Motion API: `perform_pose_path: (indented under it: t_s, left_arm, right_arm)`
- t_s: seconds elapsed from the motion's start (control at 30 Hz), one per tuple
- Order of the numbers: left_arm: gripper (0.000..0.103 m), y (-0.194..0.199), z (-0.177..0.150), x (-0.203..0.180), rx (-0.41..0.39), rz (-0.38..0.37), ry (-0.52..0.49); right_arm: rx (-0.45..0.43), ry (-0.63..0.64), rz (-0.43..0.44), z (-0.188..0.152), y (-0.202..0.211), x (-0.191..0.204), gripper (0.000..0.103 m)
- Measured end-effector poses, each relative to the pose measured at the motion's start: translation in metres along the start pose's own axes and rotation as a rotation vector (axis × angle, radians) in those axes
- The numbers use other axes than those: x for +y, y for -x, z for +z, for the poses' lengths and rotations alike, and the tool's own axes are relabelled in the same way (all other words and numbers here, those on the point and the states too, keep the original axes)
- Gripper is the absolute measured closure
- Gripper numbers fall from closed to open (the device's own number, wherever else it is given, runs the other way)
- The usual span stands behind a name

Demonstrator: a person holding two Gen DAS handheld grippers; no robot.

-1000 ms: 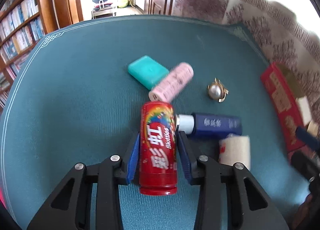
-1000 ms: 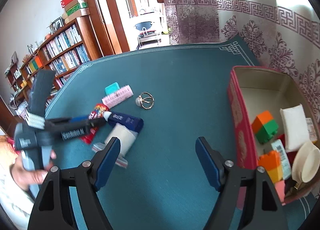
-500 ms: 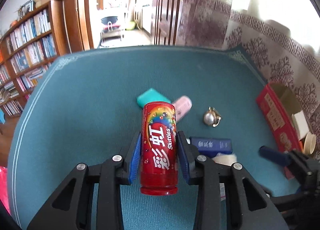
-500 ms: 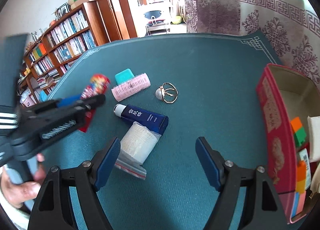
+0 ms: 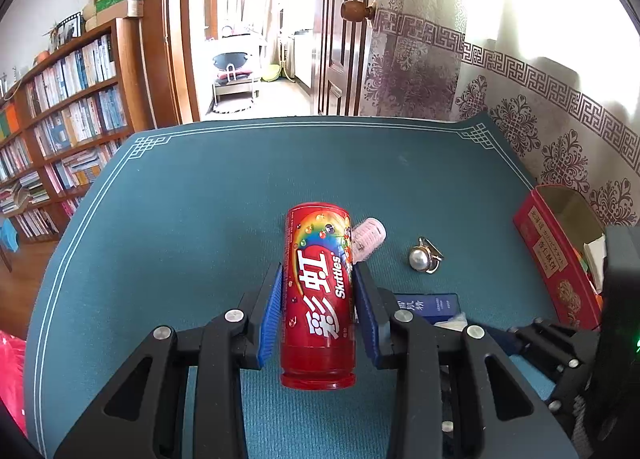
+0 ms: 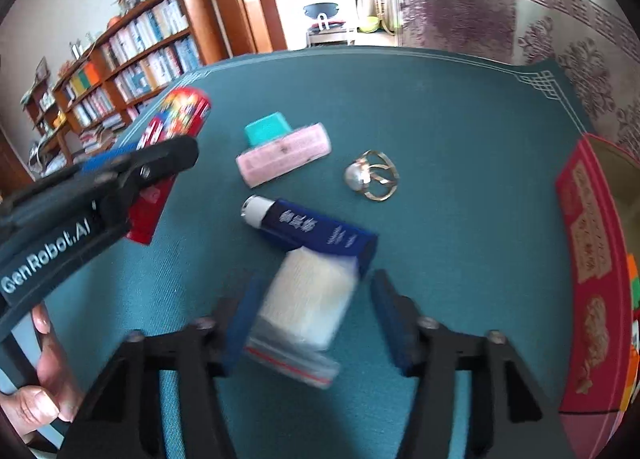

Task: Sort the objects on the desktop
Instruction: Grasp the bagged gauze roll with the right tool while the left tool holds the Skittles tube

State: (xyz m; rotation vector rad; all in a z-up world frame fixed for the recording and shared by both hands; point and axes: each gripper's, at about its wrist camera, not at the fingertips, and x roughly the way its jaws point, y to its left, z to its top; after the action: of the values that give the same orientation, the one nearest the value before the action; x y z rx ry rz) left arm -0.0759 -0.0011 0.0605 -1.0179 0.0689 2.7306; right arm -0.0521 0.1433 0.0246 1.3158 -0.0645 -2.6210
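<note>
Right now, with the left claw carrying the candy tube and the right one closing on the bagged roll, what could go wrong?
1. The right claw is closing around the bagged white roll, which leans on the blue tube; lifting may drag that tube.
2. The plastic bag may slip between the pads.
3. The left claw grips the red candy tube near its base; it might tilt.

In the left wrist view, the red cylindrical Skittles candy tube (image 5: pixel 318 299) is hiding the small teal plastic case and most of the pink bristly hair roller (image 5: pixel 370 235). The picture's edge is cropping the red cardboard box (image 6: pixel 588 259), and motion is blurring the white gauze roll in its clear bag (image 6: pixel 306 299).
</note>
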Motion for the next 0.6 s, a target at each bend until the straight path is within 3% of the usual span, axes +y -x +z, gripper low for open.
perform_pose_path:
  t_s: [0.6]
  left_arm:
    - [0.065, 0.002, 0.001, -0.003, -0.008, -0.009, 0.002]
  right_arm:
    - [-0.100, 0.008, -0.043, -0.008, 0.037, -0.001, 0.053]
